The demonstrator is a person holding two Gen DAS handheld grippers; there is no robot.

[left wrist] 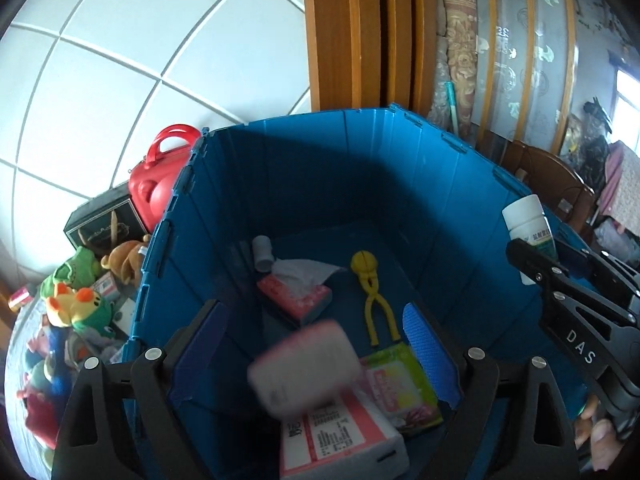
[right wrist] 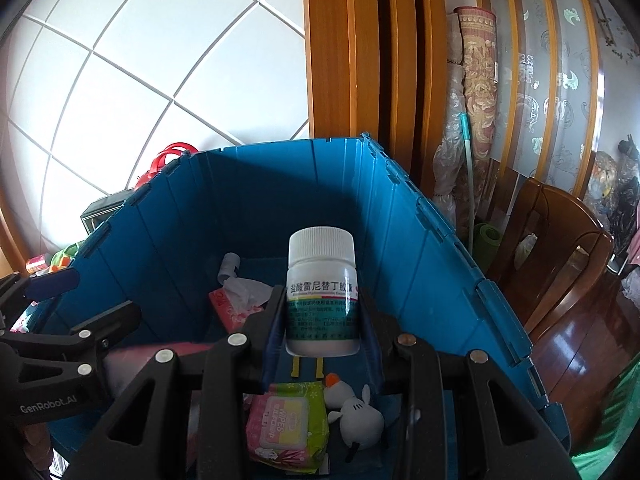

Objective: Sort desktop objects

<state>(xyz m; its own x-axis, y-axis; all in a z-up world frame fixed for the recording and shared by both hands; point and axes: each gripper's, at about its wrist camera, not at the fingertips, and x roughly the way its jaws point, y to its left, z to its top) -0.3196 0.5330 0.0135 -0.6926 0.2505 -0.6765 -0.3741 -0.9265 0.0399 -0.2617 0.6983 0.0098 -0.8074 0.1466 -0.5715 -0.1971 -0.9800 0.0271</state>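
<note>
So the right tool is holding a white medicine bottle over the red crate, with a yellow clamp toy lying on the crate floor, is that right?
Not quite: the crate is blue, not red, as the right wrist view shows. The right tool does hold the white medicine bottle over it, and the yellow clamp toy lies on its floor.

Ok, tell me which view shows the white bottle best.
The right wrist view: the bottle sits centred, cap and label clear, clamped in the right tool over the blue crate. The left wrist view catches it only at the right edge, partly hidden by that tool.
</note>
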